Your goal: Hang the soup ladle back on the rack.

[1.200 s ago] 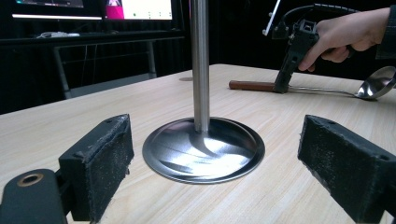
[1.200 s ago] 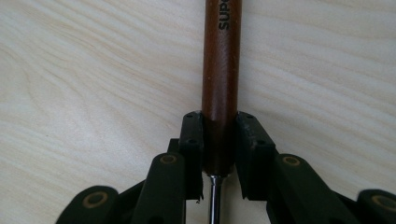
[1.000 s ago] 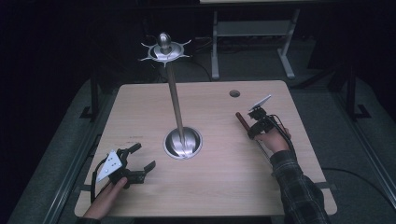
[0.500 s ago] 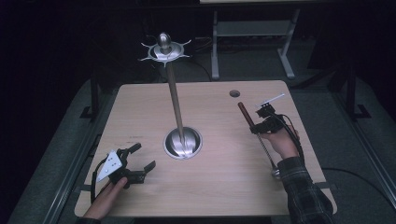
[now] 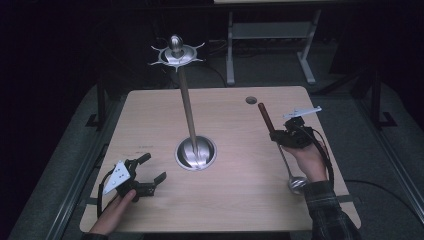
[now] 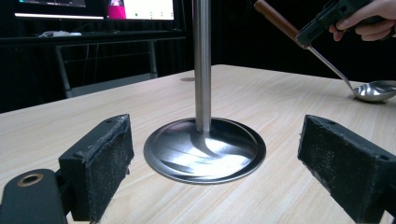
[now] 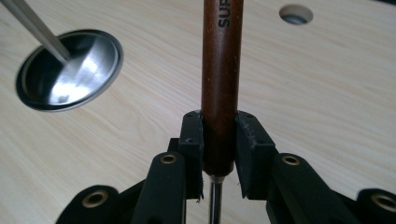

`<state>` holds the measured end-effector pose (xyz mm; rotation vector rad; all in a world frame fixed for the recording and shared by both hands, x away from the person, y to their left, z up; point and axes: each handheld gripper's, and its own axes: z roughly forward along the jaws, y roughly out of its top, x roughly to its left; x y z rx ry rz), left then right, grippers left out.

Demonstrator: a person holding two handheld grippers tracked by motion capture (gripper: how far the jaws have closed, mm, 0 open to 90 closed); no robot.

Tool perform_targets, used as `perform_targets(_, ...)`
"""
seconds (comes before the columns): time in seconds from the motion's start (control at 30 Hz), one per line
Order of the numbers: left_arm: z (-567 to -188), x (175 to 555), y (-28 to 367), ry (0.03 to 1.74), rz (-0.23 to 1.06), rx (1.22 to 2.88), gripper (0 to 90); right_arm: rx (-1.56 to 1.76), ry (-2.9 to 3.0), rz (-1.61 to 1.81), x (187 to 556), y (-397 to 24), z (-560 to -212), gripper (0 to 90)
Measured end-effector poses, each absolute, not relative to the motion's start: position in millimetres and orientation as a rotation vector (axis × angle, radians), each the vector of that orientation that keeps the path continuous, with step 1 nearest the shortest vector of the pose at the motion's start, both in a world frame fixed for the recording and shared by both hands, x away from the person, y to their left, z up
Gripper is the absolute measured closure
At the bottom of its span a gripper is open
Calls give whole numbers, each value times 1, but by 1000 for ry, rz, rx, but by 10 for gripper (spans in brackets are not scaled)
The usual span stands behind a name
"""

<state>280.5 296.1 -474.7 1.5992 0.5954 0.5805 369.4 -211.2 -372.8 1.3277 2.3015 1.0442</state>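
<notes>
txt: "SUF" (cut off) | on: brown wooden ladle handle [image 7: 222,70] | no other legible txt

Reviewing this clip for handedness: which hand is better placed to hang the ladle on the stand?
Right. The right gripper is shut on the ladle by its wooden handle; the left gripper rests open, off the stand.

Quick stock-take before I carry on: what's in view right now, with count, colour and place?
Ladle: one, steel bowl with brown wooden handle, near the table's right edge, handle clamped in the right tongs.
Stand: one, steel, round base mid-table, tall pole with a hooked crown on top.
Table: one, light wood, with a round hole at the far right.
Shelf frame: one, grey, on the floor beyond the table.
Left tongs: black, open, near-left corner, holding nothing.
Right tongs: black, shut on the ladle's handle.
</notes>
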Motion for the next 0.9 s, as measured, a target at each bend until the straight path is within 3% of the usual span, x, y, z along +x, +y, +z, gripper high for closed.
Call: perform_targets(0.9,-475,281,296,596,576,1599,97,1155,2128,1427,337,-232,-349,738)
